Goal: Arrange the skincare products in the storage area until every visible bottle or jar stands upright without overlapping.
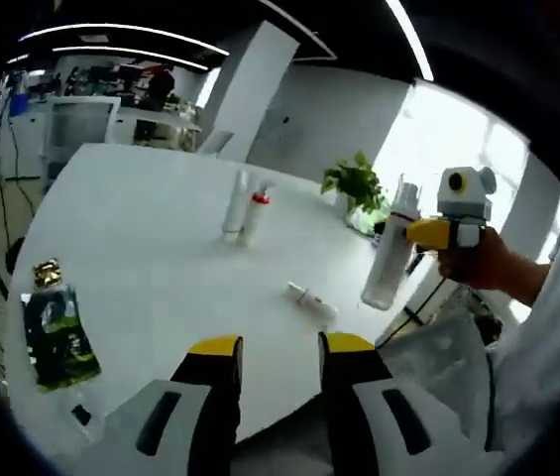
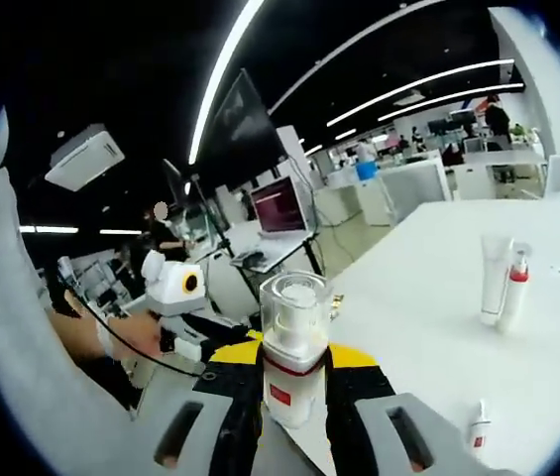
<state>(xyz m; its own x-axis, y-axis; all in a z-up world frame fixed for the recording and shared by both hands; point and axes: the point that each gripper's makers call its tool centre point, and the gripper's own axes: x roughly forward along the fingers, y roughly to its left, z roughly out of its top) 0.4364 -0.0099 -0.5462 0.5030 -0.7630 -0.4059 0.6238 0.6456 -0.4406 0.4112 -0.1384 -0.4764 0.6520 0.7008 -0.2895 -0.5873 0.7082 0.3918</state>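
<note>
My right gripper (image 2: 294, 355) is shut on a clear bottle (image 2: 292, 337) with a clear cap and a red label. In the left gripper view that bottle (image 1: 389, 260) hangs tilted at the white table's near right edge, with the right gripper (image 1: 420, 232) holding its upper part. My left gripper (image 1: 281, 347) is open and holds nothing, low over the table's front edge. A white tube (image 1: 235, 203) and a slim bottle with a red collar (image 1: 256, 214) stand upright side by side mid-table. A small white tube (image 1: 311, 300) lies flat near the held bottle.
A green packet with a gold top (image 1: 56, 332) lies at the table's left. A potted plant (image 1: 357, 183) stands at the far right edge. The upright pair (image 2: 503, 281) and the lying tube (image 2: 478, 426) sit on the white table (image 2: 428, 337). Office desks and people fill the background.
</note>
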